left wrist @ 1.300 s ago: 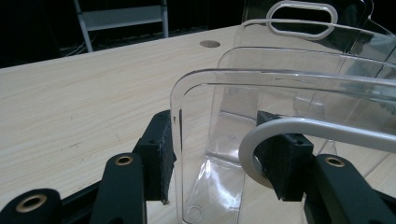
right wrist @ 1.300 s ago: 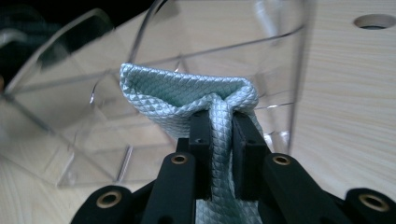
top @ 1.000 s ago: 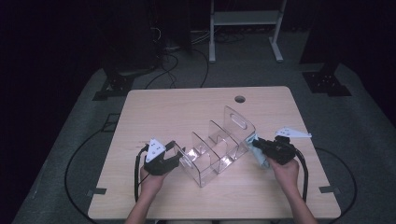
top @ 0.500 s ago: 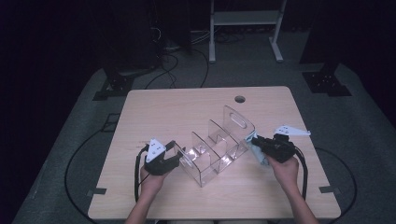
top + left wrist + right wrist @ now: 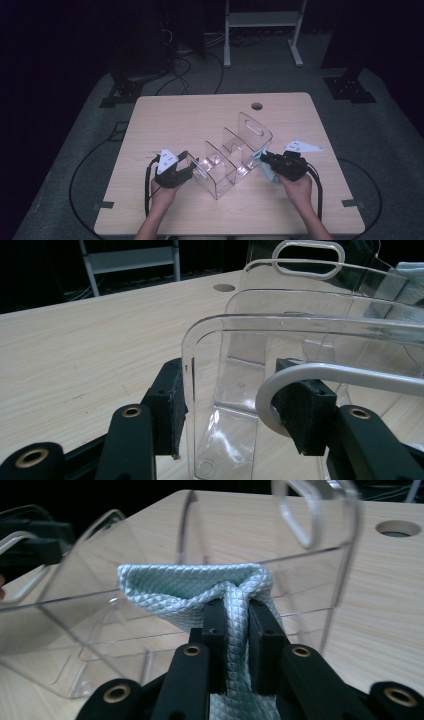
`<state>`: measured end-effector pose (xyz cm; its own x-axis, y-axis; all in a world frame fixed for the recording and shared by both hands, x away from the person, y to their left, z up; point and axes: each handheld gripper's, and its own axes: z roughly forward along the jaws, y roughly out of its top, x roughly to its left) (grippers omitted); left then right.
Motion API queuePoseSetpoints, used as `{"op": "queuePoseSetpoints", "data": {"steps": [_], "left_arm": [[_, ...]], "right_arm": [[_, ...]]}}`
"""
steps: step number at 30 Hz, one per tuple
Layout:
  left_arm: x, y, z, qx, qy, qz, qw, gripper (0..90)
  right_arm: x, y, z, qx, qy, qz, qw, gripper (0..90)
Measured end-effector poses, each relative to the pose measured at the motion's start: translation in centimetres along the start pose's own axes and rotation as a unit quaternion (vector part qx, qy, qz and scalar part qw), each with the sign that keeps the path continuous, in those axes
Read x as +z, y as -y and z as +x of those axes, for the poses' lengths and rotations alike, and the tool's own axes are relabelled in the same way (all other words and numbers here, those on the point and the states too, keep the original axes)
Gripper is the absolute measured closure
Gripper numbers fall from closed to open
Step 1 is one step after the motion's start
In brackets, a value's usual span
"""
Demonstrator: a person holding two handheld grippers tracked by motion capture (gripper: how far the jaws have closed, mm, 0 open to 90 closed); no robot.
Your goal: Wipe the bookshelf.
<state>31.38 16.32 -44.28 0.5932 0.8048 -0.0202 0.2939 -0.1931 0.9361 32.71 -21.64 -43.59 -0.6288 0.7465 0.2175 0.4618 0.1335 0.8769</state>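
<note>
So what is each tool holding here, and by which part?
Left tool: clear plastic divided organizer, by its end wall. Right tool: pale green textured cloth, by a bunched fold.

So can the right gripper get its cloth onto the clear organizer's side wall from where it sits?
Probably yes. The right gripper, shut on the cloth, sits right beside the clear organizer, nothing between.

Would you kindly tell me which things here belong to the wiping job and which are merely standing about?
In the job:
- clear organizer, end wall clamped by the left hand-held gripper
- pale green cloth, pinched in the right hand-held gripper

Standing about:
- table and its cable hole
- white metal frame on the floor behind
</note>
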Motion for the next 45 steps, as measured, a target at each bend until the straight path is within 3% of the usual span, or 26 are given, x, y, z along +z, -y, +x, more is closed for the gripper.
{"op": "queuePoseSetpoints", "data": {"steps": [4, 7, 9, 11, 17, 19, 23, 25, 27, 30, 32, 33, 38, 43, 45], "left_arm": [[0.0, 0.0, 0.1, -0.001, 0.001, -0.002, 1.0, 47.8], [0.0, 0.0, 0.0, 0.0, 0.002, -0.001, 1.0, 47.7], [0.0, 0.0, -0.1, 0.002, 0.002, 0.0, 1.0, 47.7], [0.2, -0.1, -0.2, 0.002, 0.002, -0.001, 1.0, 47.7], [0.1, -0.1, -0.3, 0.001, 0.001, 0.0, 1.0, 47.7], [0.1, 0.0, -0.2, -0.002, 0.003, -0.001, 1.0, 47.6], [0.2, -0.1, -0.3, -0.001, 0.005, 0.0, 1.0, 47.4], [0.2, -0.1, -0.4, -0.001, 0.004, 0.001, 1.0, 47.4], [0.2, -0.1, -0.3, -0.005, 0.006, -0.001, 1.0, 47.4], [0.3, -0.1, -0.2, -0.007, 0.007, -0.001, 1.0, 47.4], [0.2, -0.1, -0.2, -0.004, 0.006, 0.0, 1.0, 47.3], [0.2, -0.1, -0.2, -0.006, 0.006, 0.0, 1.0, 47.3], [0.2, -0.1, -0.4, -0.007, 0.007, 0.0, 1.0, 47.0], [0.2, -0.1, -0.2, -0.009, 0.008, 0.0, 0.9999, 47.0], [0.1, -0.1, -0.2, -0.01, 0.009, 0.0, 0.9999, 47.0]], "right_arm": [[0.3, 0.3, 2.2, -0.029, -0.026, 0.008, 0.9992, 79.9], [0.1, 0.1, 1.9, -0.033, 0.011, 0.006, 0.9994, 79.9], [0.0, 0.1, 0.8, -0.016, 0.032, 0.001, 0.9993, 79.9], [0.0, 0.2, 0.5, -0.002, 0.026, -0.002, 0.9997, 79.9], [0.4, 0.8, 2.9, -0.032, -0.002, 0.005, 0.9995, 79.9], [0.3, 0.8, 2.6, -0.029, -0.005, 0.008, 0.9995, 79.9], [0.5, 0.8, 0.9, -0.013, 0.017, 0.004, 0.9998, 79.9], [0.7, 0.9, 0.7, -0.011, 0.019, 0.002, 0.9998, 79.9], [0.8, 1.0, 1.2, -0.015, 0.019, 0.004, 0.9997, 79.8], [1.1, 1.4, 2.5, -0.015, -0.01, 0.008, 0.9998, 79.8], [1.3, 1.7, 3.3, -0.033, -0.015, 0.017, 0.9992, 79.8], [1.3, 1.7, 3.4, -0.039, -0.013, 0.018, 0.999, 79.9], [1.4, 1.6, 2.3, -0.006, -0.011, 0.01, 0.9999, 79.9], [1.8, 2.1, 4.2, -0.031, -0.027, 0.02, 0.999, 79.8], [1.8, 2.0, 4.2, -0.033, -0.031, 0.023, 0.9987, 79.9]]}}
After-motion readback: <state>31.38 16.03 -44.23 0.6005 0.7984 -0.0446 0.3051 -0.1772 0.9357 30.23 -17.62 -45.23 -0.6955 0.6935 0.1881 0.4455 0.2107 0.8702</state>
